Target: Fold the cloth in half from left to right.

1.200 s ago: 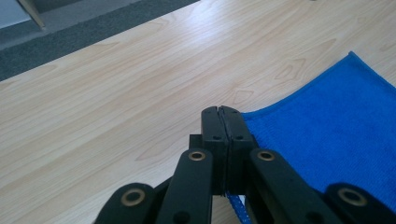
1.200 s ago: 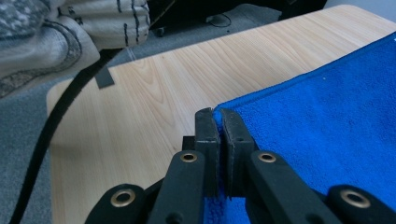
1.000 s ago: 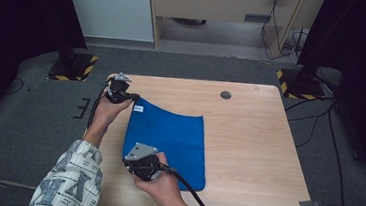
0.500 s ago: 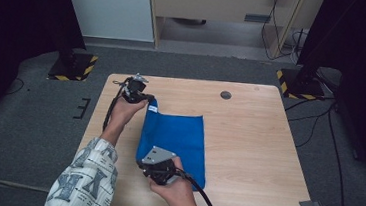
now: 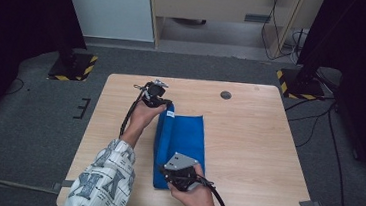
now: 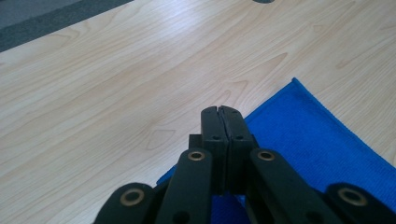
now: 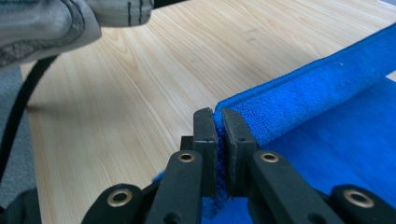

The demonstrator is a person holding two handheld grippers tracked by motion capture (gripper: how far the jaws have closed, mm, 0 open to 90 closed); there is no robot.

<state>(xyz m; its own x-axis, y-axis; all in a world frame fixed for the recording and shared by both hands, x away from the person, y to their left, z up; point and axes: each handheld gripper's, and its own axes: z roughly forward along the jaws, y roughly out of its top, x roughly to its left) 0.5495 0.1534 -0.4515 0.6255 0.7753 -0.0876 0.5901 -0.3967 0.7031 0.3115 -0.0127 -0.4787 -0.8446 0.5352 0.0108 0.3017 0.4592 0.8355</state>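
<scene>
A blue cloth (image 5: 188, 136) lies on the wooden table (image 5: 257, 149) with its left edge lifted and rolled over toward the right. My left gripper (image 5: 165, 104) is at the cloth's far left corner, beside a small white tag (image 5: 170, 114). In the left gripper view my left gripper (image 6: 219, 112) has its jaws pressed together, with the cloth (image 6: 308, 135) hanging under them. My right gripper (image 5: 168, 176) holds the near left corner. In the right gripper view my right gripper (image 7: 219, 116) is shut on the cloth's hemmed edge (image 7: 299, 98).
A round cable hole (image 5: 226, 94) sits in the table's far middle. Bare wood lies left and right of the cloth. Black stands with yellow-striped bases (image 5: 74, 66) (image 5: 298, 83) rest on the grey floor beyond the far corners. The left arm's patterned sleeve (image 5: 104, 176) crosses the near left.
Both grippers have moved right, carrying the cloth's left edge up and over. The cloth now looks narrower, its left side doubled over.
</scene>
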